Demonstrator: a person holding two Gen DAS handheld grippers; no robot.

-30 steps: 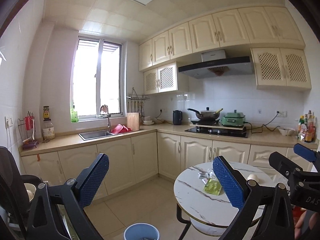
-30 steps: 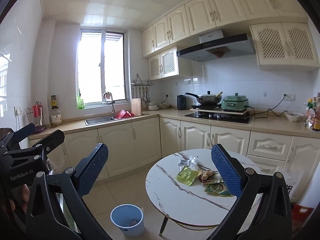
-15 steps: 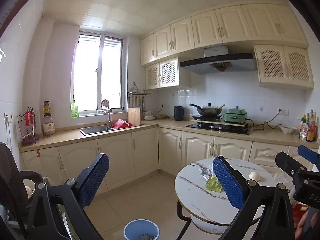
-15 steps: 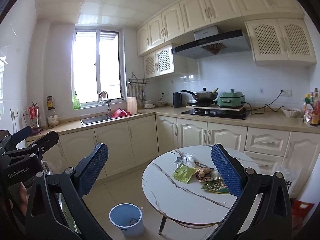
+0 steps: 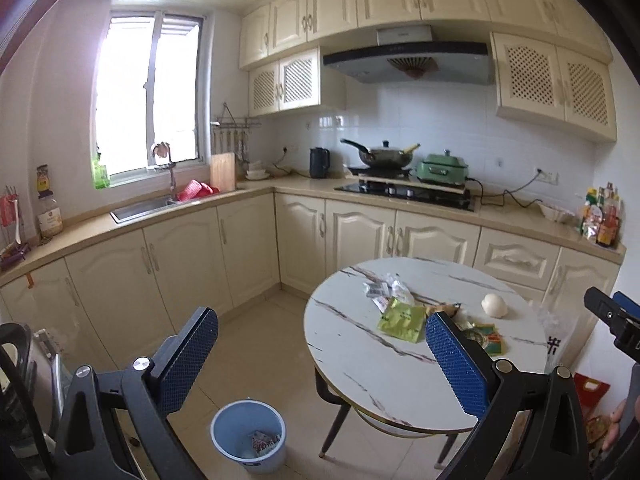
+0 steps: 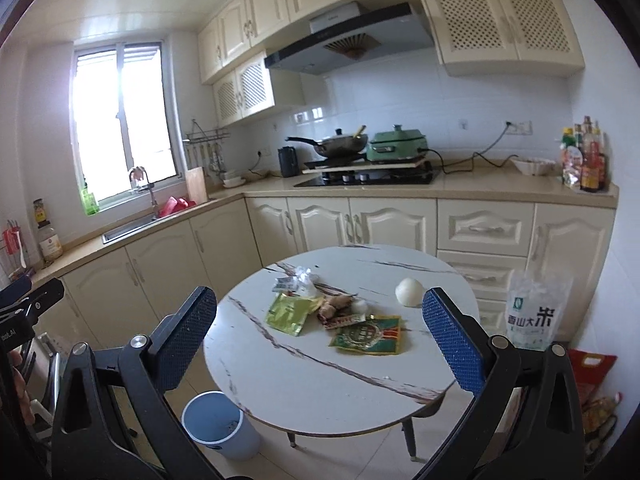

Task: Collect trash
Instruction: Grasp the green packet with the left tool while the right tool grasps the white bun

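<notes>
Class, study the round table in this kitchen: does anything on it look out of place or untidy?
Yes. Loose wrappers lie scattered on the marble table: a green packet, a clear wrapper and a flat sachet, mixed with a ginger root and a white onion. The blue bin stands beside the table.

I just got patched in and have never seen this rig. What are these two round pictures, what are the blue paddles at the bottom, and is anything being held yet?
No robot arm here: a person holds one pair of tongs in each hand, each carrying a fisheye camera looking forward along its fingers. The blue paddles are those fingers. One picture is from the left tongs, the other from the right tongs. Both are open and hold nothing.

Ahead stands a round marble table. On it lie a clear wrapper, a yellow-green packet, a green and red packet, a piece of ginger and a white round thing. A blue bin stands on the floor beside the table, some trash already in it.
</notes>
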